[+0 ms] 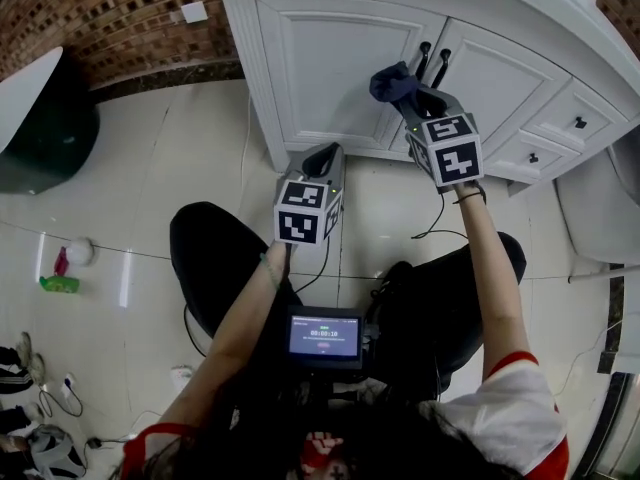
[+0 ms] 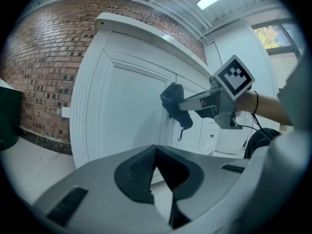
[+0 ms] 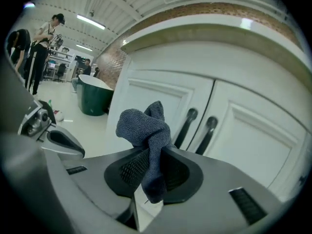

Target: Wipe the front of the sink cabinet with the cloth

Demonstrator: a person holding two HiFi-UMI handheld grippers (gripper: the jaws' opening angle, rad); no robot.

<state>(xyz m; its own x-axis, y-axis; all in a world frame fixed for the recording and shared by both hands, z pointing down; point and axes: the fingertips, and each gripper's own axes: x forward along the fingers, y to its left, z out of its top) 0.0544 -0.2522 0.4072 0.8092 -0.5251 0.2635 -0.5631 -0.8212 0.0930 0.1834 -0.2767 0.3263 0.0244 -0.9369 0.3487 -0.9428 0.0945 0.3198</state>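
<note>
The white sink cabinet (image 1: 340, 68) stands ahead, its two doors bearing black bar handles (image 1: 432, 63). My right gripper (image 1: 412, 96) is shut on a dark blue cloth (image 1: 392, 83), which bunches out past the jaws just left of the handles, close to the door front. In the right gripper view the cloth (image 3: 145, 130) is pinched in my right gripper (image 3: 152, 155), the handles (image 3: 187, 126) right behind it. My left gripper (image 1: 322, 154) hangs lower, near the cabinet's base, shut with nothing in it. The left gripper view shows my left gripper (image 2: 155, 152), and the cloth (image 2: 173, 104) against the left door.
A dark green tub (image 1: 40, 118) stands at the far left by the brick wall (image 1: 110, 18). A green bottle (image 1: 58, 283) and a white ball (image 1: 78, 253) lie on the floor. Drawers with black knobs (image 1: 580, 123) sit at the cabinet's right. People stand far off (image 3: 44, 43).
</note>
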